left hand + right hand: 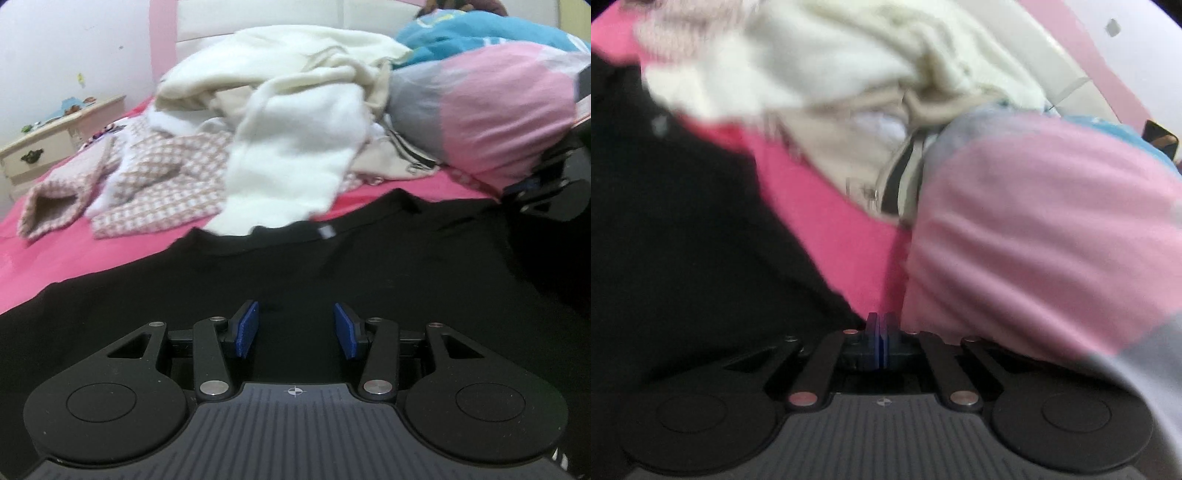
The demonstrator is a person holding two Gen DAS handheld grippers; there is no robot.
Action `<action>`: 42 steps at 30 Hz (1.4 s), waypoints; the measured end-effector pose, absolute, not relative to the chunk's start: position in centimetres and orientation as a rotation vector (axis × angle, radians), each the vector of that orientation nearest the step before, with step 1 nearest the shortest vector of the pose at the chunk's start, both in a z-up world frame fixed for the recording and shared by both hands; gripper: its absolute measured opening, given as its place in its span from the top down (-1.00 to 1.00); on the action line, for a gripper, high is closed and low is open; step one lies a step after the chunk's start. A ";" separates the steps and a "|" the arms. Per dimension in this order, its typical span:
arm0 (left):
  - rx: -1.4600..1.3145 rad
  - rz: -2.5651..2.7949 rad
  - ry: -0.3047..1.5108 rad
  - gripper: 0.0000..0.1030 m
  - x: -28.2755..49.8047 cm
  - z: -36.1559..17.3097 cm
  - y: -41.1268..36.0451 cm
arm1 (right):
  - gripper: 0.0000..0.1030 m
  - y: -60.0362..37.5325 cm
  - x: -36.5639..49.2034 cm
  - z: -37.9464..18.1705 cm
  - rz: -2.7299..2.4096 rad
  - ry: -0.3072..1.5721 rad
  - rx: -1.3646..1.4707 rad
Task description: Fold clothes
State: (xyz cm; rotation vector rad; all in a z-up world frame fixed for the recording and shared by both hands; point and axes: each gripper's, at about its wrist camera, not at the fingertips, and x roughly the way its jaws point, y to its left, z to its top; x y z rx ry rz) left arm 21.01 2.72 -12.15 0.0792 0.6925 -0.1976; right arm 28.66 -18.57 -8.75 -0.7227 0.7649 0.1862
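A black garment (pixel 332 266) lies spread flat on the pink bed sheet (pixel 74 258), its collar with a small label toward the pile behind. My left gripper (pixel 295 328) hovers low over the garment's middle, open, with nothing between its blue pads. In the blurred right wrist view the same black garment (pixel 683 221) fills the left side. My right gripper (pixel 881 332) has its pads pressed together just off the garment's right edge, over the pink sheet (pixel 831 206). No cloth shows between them. The right gripper's dark body (pixel 546 188) also appears at the garment's far right.
Behind the black garment is a pile: a white fluffy garment (pixel 295 147), a pink checked one (pixel 166 177) and cream cloth (pixel 258 62). A pink and grey pillow (pixel 498 110) lies right, close to my right gripper. A cream nightstand (pixel 48 147) stands far left.
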 end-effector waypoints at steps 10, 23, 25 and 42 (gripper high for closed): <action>0.074 -0.123 0.671 0.03 21.7 -12.8 5.3 | 1.00 -16.7 32.8 -10.7 0.403 0.867 -0.419; -0.060 -0.035 0.633 0.04 22.6 -11.0 7.9 | 0.63 -23.2 27.4 -0.4 0.343 0.654 -0.278; -0.034 -0.087 0.612 0.03 21.6 -10.2 6.6 | 0.45 -24.3 25.0 0.9 0.346 0.657 -0.277; 0.114 -0.650 0.667 0.03 15.0 -10.9 -10.1 | 0.54 -20.2 19.7 -9.0 0.427 0.690 -1.025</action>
